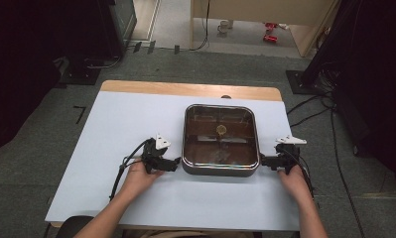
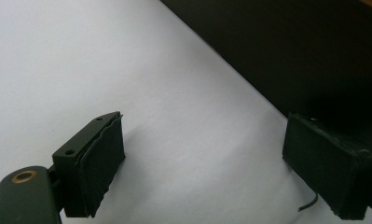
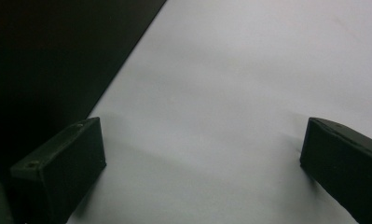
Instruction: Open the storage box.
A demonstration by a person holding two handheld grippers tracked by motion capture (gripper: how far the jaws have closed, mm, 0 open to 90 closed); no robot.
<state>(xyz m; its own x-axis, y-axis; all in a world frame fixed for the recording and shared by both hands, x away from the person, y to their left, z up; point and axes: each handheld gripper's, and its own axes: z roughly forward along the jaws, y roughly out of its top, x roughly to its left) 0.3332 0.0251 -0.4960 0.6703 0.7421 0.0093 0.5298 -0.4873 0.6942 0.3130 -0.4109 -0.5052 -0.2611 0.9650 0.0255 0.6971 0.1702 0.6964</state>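
- The left gripper (image 1: 174, 163) lies low over the white table cover (image 1: 111, 129), held from behind by the person's left hand (image 1: 138, 176), with the forearm running back and down toward the near edge of the table.
- Its jaws point sideways at the square pan (image 1: 220, 140), whose lower left corner sits just ahead of the tips; whether they touch the pan I cannot tell from the high view.
- In the left gripper view the left gripper (image 2: 202, 168) has its jaws set wide apart, with bare white cover between them and nothing gripped; the pan's dark wall (image 2: 286, 51) rises ahead and toward the right jaw.
- The right gripper (image 1: 263, 161) mirrors it on the far side of the pan, pointing in at the lower right corner, with the right hand (image 1: 292, 178) gripping from behind and the forearm angling back toward the table's near edge.
- In the right gripper view the right gripper (image 3: 202, 163) is likewise spread wide and empty, and the pan's dark side (image 3: 48, 56) stands ahead on the left-jaw side.
- The pan lies between the two grippers, its glass lid on, resting flat on the cover.
- A grey three-cornered plate tops each gripper, and a cable (image 1: 123, 166) trails back from the left one beside the wrist.
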